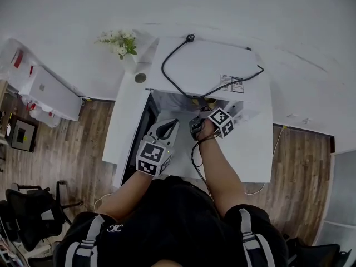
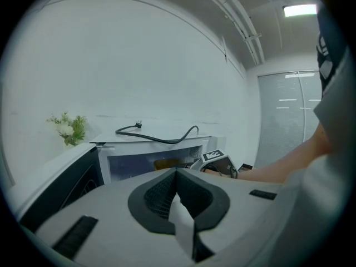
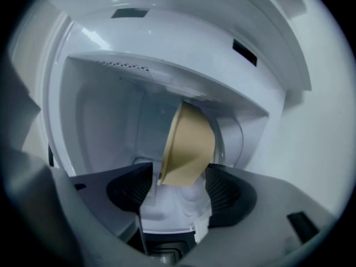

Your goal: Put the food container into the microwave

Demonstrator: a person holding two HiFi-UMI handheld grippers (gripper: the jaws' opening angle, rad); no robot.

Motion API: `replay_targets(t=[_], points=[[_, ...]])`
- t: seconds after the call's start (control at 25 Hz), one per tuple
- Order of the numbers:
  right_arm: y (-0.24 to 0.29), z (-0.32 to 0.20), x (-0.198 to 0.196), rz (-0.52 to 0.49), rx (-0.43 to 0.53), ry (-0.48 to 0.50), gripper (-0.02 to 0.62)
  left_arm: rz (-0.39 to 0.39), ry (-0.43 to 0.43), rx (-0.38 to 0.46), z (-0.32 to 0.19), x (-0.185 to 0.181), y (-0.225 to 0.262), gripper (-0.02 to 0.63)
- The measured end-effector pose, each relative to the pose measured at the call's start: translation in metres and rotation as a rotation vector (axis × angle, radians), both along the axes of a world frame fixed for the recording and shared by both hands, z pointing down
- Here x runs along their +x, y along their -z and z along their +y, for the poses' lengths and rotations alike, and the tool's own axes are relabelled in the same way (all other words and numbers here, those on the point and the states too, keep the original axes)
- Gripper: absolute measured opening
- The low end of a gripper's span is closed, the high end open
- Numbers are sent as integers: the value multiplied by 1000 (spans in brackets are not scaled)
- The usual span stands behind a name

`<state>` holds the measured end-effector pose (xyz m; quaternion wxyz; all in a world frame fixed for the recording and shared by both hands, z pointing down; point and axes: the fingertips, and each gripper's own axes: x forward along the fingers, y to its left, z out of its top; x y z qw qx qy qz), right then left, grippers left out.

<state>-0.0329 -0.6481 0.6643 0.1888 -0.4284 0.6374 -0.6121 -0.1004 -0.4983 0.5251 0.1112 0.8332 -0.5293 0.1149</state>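
Note:
The white microwave (image 1: 211, 65) stands on a white table with its door (image 1: 130, 127) swung open to the left. My right gripper (image 1: 203, 118) reaches into the opening. In the right gripper view it (image 3: 179, 185) is shut on a tan food container (image 3: 188, 143), tilted on its side inside the white cavity (image 3: 100, 110). A bit of the container (image 1: 210, 101) shows at the cavity mouth in the head view. My left gripper (image 1: 167, 128) hangs back in front of the door, shut and empty (image 2: 177, 177). From there I see the microwave (image 2: 156, 146) and the right gripper's marker cube (image 2: 214, 157).
A black power cable (image 1: 183, 77) lies coiled on the microwave's top. A vase of white flowers (image 1: 119, 42) stands at the table's (image 1: 250, 149) back left corner. A white cabinet (image 1: 50, 93) and a black office chair (image 1: 28, 210) stand on the wooden floor to the left.

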Motion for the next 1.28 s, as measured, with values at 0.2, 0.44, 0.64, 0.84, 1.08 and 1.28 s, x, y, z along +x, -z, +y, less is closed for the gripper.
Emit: replay_targets(t=[0.2, 0.44, 0.64, 0.84, 1.08, 1.28], points=[[5, 16, -30, -188, 2, 191, 322, -3, 2, 5, 0, 3, 2, 2], [6, 27, -44, -130, 58, 318, 213, -5, 12, 6, 1, 4, 3, 2], [5, 25, -38, -44, 81, 288, -1, -3, 27, 5, 2, 2, 3, 2], [14, 27, -34, -56, 111, 299, -2, 4, 37, 8, 0, 5, 5, 2], [47, 50, -22, 37, 259, 371, -2, 17, 43, 25, 1, 19, 11, 2], [94, 85, 5, 191, 451, 404, -3, 25, 54, 40, 3, 34, 17, 2]])
